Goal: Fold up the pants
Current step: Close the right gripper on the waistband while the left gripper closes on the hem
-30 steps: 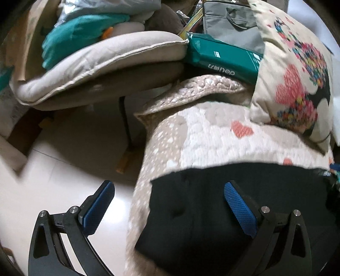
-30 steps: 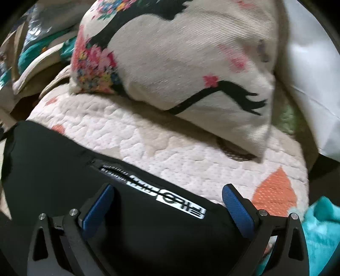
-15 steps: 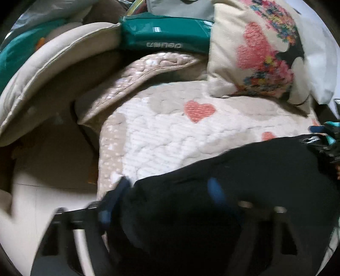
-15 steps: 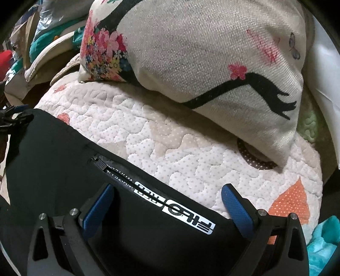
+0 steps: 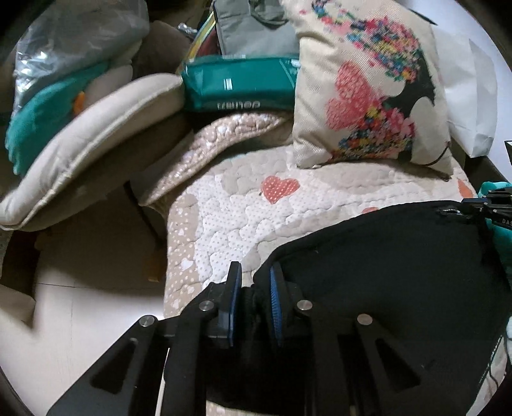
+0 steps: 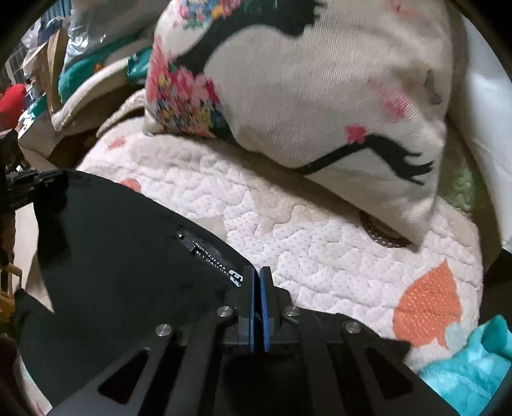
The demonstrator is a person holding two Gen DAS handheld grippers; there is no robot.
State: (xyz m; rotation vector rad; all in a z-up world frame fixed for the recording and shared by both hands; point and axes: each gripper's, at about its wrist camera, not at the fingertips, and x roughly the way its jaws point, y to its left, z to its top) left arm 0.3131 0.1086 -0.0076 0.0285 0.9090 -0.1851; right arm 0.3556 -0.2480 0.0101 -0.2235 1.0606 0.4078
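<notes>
Black pants (image 5: 384, 272) spread flat on a quilted heart-print blanket (image 5: 243, 211), near edge toward both cameras. Left gripper (image 5: 254, 281) clamped on a bunched corner of the pants at the garment's left end, blue-padded fingers (image 5: 274, 300) drawn close with black cloth pinched between them. Right gripper (image 6: 256, 288) pressed nearly shut on the far edge of the pants (image 6: 121, 256), just beside the zipper (image 6: 185, 241) and a strip of white lettering (image 6: 217, 260); fingers (image 6: 265, 300) almost touching, thin fabric caught between the pads. Seen from the right wrist, left gripper's black frame dimly visible at the pants' far left corner; seen from the left wrist, right gripper's frame at the pants' far right corner. Behind the pants, apart from them, a cream cushion (image 5: 371, 89) printed with pink hearts and a flower-topped black tree, standing tilted on the blanket; same cushion (image 6: 320, 89) filling the upper right-wrist view. Teal package (image 5: 236, 84) wedged just left of the cushion, grey bag (image 5: 252, 28) above it. Beige seat pad (image 5: 86, 140) tilted at left over pale floor (image 5: 80, 304). Turquoise fleece (image 6: 473, 368) at the blanket's right edge, beside an orange heart patch (image 6: 428, 307).
</notes>
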